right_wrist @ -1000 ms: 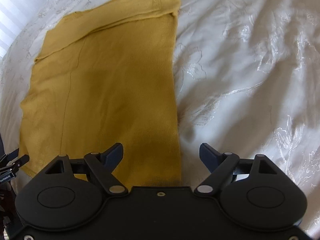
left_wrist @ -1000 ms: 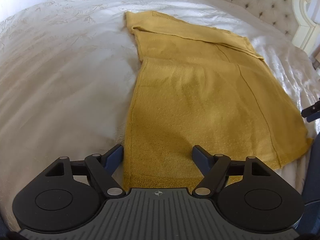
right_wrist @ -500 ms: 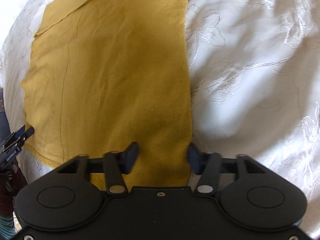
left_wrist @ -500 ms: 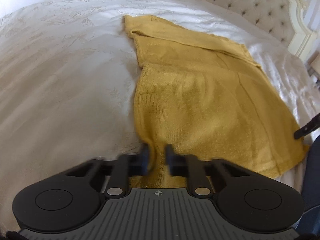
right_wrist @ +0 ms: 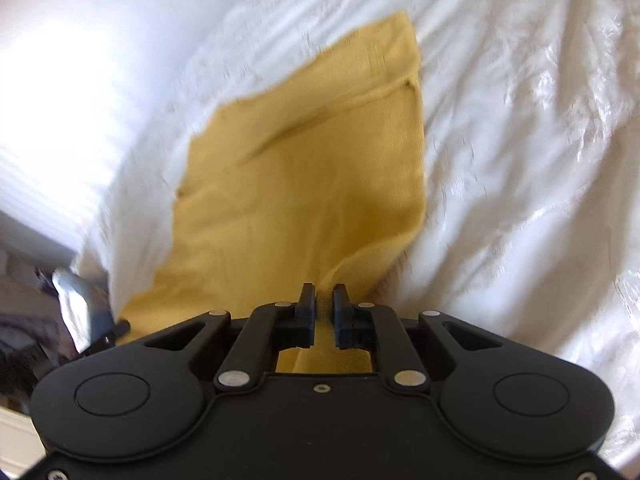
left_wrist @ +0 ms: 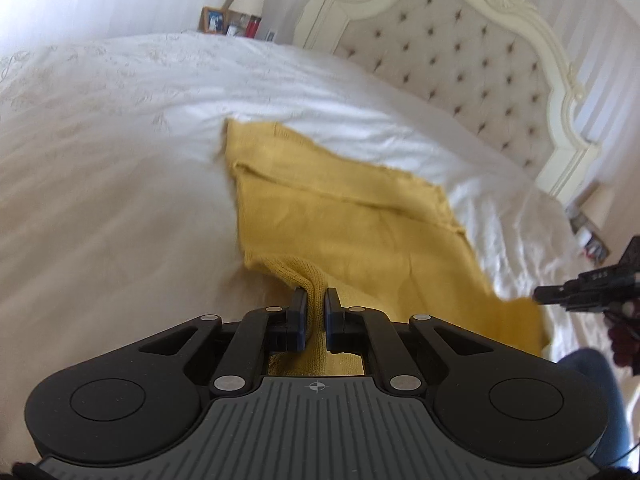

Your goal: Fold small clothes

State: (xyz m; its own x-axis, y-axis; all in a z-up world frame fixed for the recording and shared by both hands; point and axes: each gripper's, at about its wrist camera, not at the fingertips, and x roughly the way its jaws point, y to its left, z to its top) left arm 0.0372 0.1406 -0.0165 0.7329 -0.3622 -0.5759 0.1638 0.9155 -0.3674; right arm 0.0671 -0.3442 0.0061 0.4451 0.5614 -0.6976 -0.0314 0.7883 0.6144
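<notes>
A mustard-yellow knit garment (left_wrist: 360, 232) lies partly folded on a white bed, its near edge lifted. My left gripper (left_wrist: 315, 300) is shut on the garment's near left corner and holds it off the bed. My right gripper (right_wrist: 324, 294) is shut on the near right corner of the same garment (right_wrist: 304, 176). The right gripper also shows at the right edge of the left wrist view (left_wrist: 592, 290), holding the cloth's other corner. The far part of the garment still rests flat on the bed.
The white embroidered bedspread (left_wrist: 100, 160) surrounds the garment. A tufted headboard (left_wrist: 472, 60) stands at the far right. A nightstand with a lamp (left_wrist: 248, 0) and picture frames is behind the bed. The bed's left edge and floor clutter (right_wrist: 48, 312) show in the right wrist view.
Both grippers closed on the garment's near corners and rose, lifting the near edge off the bed. Both cameras now tilt up and see more of the room.
</notes>
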